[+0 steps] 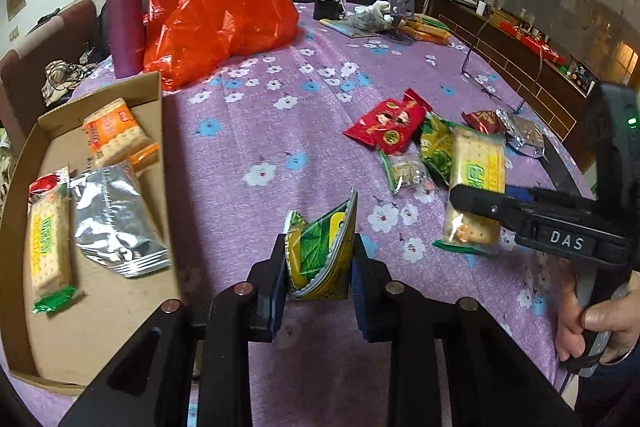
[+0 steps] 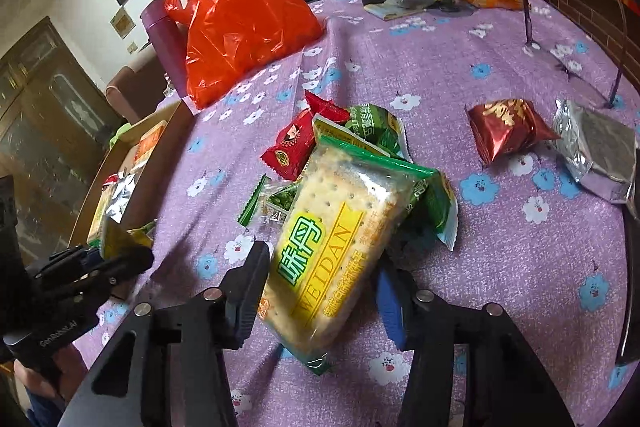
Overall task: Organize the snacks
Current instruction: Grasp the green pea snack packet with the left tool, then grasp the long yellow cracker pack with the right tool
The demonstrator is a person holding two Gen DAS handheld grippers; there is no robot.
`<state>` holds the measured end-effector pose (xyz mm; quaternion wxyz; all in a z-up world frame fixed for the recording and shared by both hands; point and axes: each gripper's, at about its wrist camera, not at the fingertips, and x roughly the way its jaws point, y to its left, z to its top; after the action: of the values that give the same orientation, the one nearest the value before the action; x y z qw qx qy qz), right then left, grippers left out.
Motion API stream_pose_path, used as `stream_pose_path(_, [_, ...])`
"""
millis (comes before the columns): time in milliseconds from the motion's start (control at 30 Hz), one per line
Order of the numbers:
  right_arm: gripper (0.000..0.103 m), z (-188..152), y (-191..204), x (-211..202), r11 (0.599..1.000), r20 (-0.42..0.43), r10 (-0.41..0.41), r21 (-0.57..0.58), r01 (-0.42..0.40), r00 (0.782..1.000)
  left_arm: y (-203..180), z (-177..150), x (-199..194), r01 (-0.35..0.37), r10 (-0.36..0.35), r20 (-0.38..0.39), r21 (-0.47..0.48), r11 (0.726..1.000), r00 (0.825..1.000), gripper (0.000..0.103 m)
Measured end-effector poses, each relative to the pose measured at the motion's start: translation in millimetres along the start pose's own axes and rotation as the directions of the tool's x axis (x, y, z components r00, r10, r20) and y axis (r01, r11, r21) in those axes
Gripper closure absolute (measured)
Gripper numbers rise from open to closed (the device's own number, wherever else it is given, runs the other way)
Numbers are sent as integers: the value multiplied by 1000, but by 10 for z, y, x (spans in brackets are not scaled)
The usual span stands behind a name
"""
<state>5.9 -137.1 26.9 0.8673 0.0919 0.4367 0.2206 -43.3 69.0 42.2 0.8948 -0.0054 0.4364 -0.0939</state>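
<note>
My left gripper [image 1: 318, 273] is shut on a green and yellow snack packet [image 1: 320, 259], held above the purple cloth just right of the cardboard tray [image 1: 100, 315]. The tray holds an orange cracker pack [image 1: 116, 135], a silver pouch [image 1: 116, 223] and a yellow-green cracker pack [image 1: 50, 239]. My right gripper [image 2: 316, 291] straddles a green-yellow cracker pack [image 2: 336, 239], its jaws close on both sides; it also shows in the left wrist view [image 1: 476, 195]. Red packets [image 2: 296, 143], a green packet [image 2: 372, 131] and a small clear packet [image 2: 276, 203] lie behind it.
A dark red packet [image 2: 508, 127] and a silver pouch [image 2: 596, 147] lie at the right. An orange plastic bag [image 1: 216, 7] and a purple flask [image 1: 126, 11] stand at the back left. More packs and clutter [image 1: 424, 27] sit at the far edge.
</note>
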Motion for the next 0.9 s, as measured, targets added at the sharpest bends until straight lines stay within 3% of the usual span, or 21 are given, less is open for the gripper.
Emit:
stream_pose_path(100, [74,2,52,-97,999,44,33,-21,-32,999,-97,-4,39,10,-10,9,20,1000,1000,76])
stream_pose_path(300, [73,-30,113,-9,996,41,81,-40,-80,996,-159,-3,102,7,-7,5,31,1000,1000,76])
stream_pose_path(400, [79,-13,85,-9,990,44,137,-23,-136,990,-147,-4,114,11,-11,3,23,1000,1000,76])
stream_pose_path(533, [82,-14,48,-63,974,89,224,1,-225,971,-98,14,98,12,-12,9,4,1000,1000,76])
stream_pose_path(667, [82,-13,123,-192,960,153,281,-51,-277,947,-47,37,51,17,-16,23,-19,1000,1000,76])
stream_pose_path(900, [81,-16,136,-207,938,156,347,-50,-343,925,53,69,-131,6,-3,67,-41,999,998,76])
